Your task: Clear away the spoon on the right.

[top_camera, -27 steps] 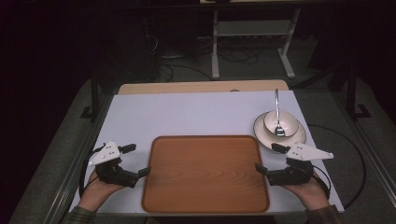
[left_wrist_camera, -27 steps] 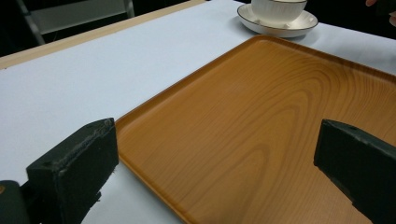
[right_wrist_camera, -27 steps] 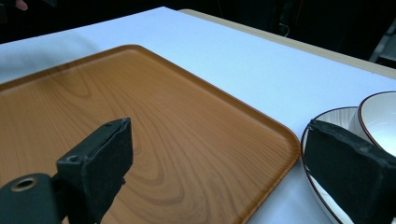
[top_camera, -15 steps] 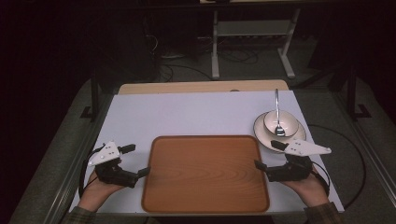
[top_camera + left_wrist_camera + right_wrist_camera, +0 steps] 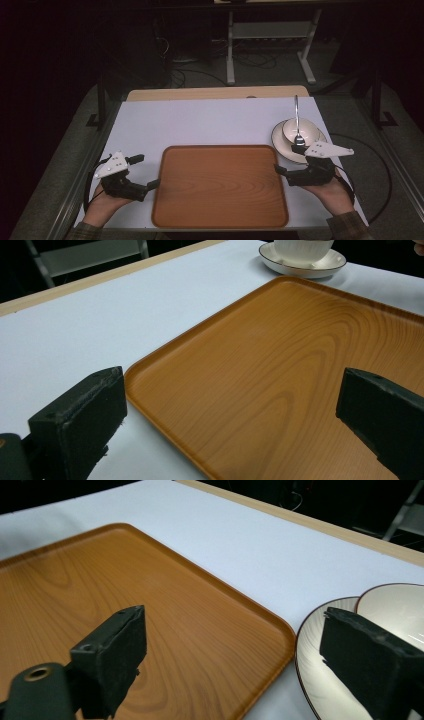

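Your left hand-held gripper [image 5: 152, 184] sits at the tray's left edge and your right hand-held gripper [image 5: 278, 170] at its right edge, both with jaws spread wide and holding nothing. Between them the wooden tray [image 5: 220, 185] lies flat at the near edge of the worktop [image 5: 200, 122], empty. It looks rigid, fairly light, and smooth enough to slip, so I'd judge the raised rim [image 5: 165, 352] the place to take hold, one jaw over and one under, both sides at matching points so it lifts level. Watch your right side: the saucer [image 5: 280, 145] lies just beside the tray's far right corner, very close to your jaws. It carries a bowl [image 5: 307, 129] with a spoon [image 5: 296, 117] standing in it. That set is likely fragile and easily knocked.
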`<action>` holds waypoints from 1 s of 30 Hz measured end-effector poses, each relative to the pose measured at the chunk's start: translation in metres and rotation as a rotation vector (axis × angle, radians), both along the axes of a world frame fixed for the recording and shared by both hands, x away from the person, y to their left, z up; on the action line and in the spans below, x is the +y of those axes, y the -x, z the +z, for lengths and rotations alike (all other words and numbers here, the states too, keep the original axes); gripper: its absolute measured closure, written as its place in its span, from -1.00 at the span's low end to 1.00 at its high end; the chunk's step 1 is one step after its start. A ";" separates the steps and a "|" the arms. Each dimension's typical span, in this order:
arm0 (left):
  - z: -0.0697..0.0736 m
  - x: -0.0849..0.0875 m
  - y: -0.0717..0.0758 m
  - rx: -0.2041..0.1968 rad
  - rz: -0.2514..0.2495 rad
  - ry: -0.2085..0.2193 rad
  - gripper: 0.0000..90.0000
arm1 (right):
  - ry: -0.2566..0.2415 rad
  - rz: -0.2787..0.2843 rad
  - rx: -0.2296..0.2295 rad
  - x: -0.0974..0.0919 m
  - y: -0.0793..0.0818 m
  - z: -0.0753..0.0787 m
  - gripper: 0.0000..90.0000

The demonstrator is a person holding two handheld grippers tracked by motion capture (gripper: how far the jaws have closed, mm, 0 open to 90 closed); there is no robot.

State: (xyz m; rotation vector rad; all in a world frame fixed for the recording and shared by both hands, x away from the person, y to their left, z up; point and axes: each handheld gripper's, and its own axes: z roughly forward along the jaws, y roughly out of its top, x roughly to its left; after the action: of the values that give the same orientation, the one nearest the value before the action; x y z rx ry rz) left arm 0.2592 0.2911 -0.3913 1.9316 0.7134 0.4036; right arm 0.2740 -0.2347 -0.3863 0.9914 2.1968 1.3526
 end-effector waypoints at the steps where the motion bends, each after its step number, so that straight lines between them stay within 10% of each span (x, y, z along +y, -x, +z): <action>1: 0.000 0.001 0.000 -0.001 0.002 0.000 -1.00 | -0.001 0.004 -0.002 0.000 -0.002 0.000 -0.73; 30: -0.007 0.002 -0.002 0.014 0.009 -0.004 -1.00 | 0.020 -0.019 0.004 -0.004 -0.050 0.015 -0.65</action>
State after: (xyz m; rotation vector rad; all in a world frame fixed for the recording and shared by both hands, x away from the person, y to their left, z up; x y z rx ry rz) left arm 0.2608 0.2933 -0.3980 1.9370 0.7309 0.3979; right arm 0.3242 -0.2389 -0.3718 1.0066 2.1934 1.3192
